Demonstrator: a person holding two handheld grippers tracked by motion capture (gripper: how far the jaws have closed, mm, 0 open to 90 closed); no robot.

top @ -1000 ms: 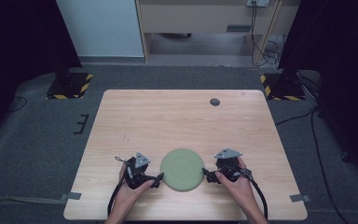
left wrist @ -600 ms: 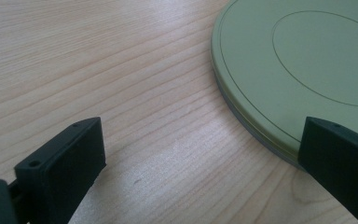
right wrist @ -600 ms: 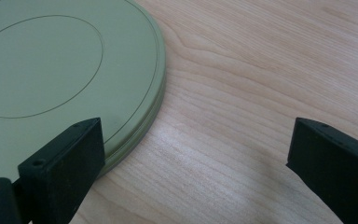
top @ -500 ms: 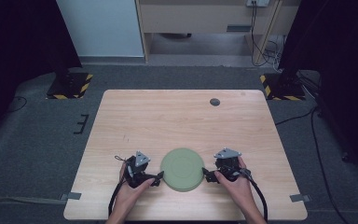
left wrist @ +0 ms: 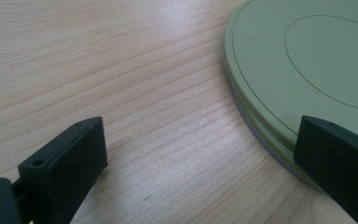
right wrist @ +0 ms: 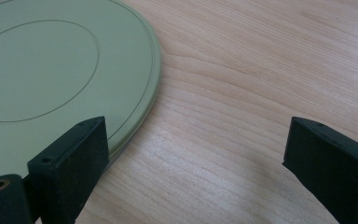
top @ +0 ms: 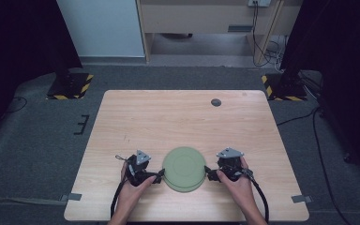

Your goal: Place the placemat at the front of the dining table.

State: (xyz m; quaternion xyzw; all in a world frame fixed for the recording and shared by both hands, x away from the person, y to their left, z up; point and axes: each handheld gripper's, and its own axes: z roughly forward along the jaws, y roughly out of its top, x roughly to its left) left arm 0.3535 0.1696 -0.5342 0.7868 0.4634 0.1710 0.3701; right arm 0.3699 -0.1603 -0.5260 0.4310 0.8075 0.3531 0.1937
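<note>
Left item: left gripper [top: 160,176], held in the person's left hand [top: 132,190] near the front edge of the wooden table [top: 168,117], jaws spread wide; in the left gripper view one jaw stands over bare wood and the other over the plate's near rim, and whether it touches the rim cannot be told. Centre item: green plate [top: 184,168], round, lying flat on the table between the two grippers, toward the front edge and a little left of the table's middle; the left gripper view shows a grey band under the green rim [left wrist: 256,126], possibly a second layer or foot, not resolvable. Orientation: flat face up with an incised inner circle; being round, the plate has no long axis and points no particular way. Right item: right gripper [top: 207,174], in the right hand [top: 236,185], jaws likewise wide apart, one over the plate's edge [right wrist: 144,107] and the other over bare wood. Step in hand, as judged: both grippers are set at opposite sides of the plate, ahead of a two-sided grasp. Next move, as judged: each jaw pair must straddle the thin rim and close evenly, before any level lift. Far item: small dark disc [top: 216,102] near the back edge, well apart.
</note>
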